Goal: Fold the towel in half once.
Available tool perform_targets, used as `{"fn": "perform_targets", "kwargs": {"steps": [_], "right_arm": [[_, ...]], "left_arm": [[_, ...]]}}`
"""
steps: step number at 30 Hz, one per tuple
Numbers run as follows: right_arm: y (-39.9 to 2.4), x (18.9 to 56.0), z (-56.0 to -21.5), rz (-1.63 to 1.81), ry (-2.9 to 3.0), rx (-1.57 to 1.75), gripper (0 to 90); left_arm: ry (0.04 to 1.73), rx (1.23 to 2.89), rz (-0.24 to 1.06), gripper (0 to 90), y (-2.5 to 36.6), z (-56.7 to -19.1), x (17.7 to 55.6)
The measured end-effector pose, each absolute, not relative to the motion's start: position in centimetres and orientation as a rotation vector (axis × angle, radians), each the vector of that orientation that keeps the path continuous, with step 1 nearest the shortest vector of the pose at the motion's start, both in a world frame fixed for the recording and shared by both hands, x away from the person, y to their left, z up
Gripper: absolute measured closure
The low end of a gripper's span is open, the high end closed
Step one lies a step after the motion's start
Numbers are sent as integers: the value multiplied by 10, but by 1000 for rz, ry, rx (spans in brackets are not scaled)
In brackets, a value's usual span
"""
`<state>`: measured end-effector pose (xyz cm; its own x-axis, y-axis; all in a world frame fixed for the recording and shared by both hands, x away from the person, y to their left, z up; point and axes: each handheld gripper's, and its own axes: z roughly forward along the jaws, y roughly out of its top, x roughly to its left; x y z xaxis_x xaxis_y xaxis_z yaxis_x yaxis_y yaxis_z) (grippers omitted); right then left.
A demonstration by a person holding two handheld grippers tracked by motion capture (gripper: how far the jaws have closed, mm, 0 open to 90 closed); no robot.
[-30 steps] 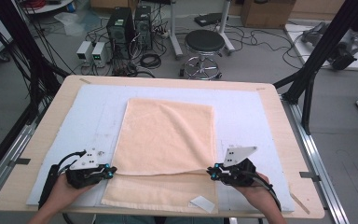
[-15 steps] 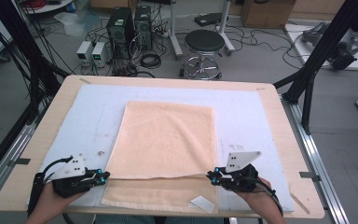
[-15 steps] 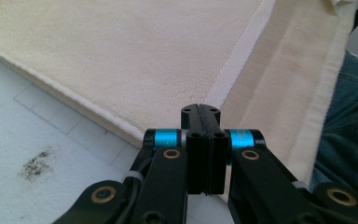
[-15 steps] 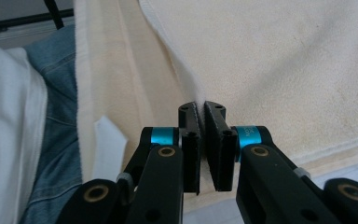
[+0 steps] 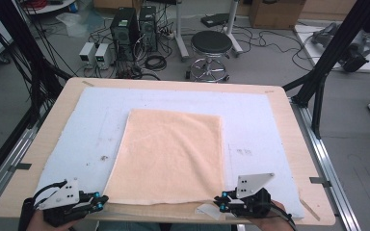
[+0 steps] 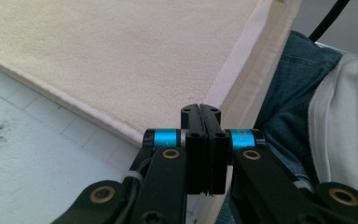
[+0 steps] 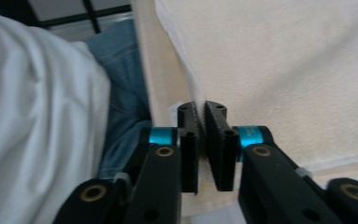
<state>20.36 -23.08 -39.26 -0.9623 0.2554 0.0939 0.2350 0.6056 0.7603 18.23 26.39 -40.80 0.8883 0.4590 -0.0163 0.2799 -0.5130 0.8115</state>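
A grey floor (image 5: 270, 62) filled the upper part of the high view, strewn with black cables (image 5: 279, 45). At the top centre stood a round black stool (image 5: 211, 42) on a chrome base. To its left, near the top, stood two dark computer towers (image 5: 134, 26), with two small pale boxes (image 5: 95, 52) just beside them on the floor. Black frame struts (image 5: 335, 53) slanted down from the upper right corner, and more dark struts and cables (image 5: 24, 53) ran down the upper left. A cardboard box (image 5: 274, 12) sat at the top edge, right of centre. A white board (image 5: 339, 50) lay on the floor at upper right.
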Motion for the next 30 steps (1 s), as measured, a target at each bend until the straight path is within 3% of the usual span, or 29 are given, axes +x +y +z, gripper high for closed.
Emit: {"fn": "perform_targets", "kwargs": {"steps": [1, 6, 19, 30], "right_arm": [[-231, 205, -394, 1337, 2805, 442, 699], [-234, 214, -392, 1335, 2774, 475, 642], [-229, 278, -390, 1205, 2649, 618, 539], [-233, 341, -403, 1081, 2557, 804, 531]], "left_arm": [[529, 2139, 245, 800, 264, -408, 183], [541, 2134, 268, 725, 262, -407, 196], [634, 2111, 309, 559, 244, -413, 257], [697, 2103, 322, 490, 225, -420, 306]]}}
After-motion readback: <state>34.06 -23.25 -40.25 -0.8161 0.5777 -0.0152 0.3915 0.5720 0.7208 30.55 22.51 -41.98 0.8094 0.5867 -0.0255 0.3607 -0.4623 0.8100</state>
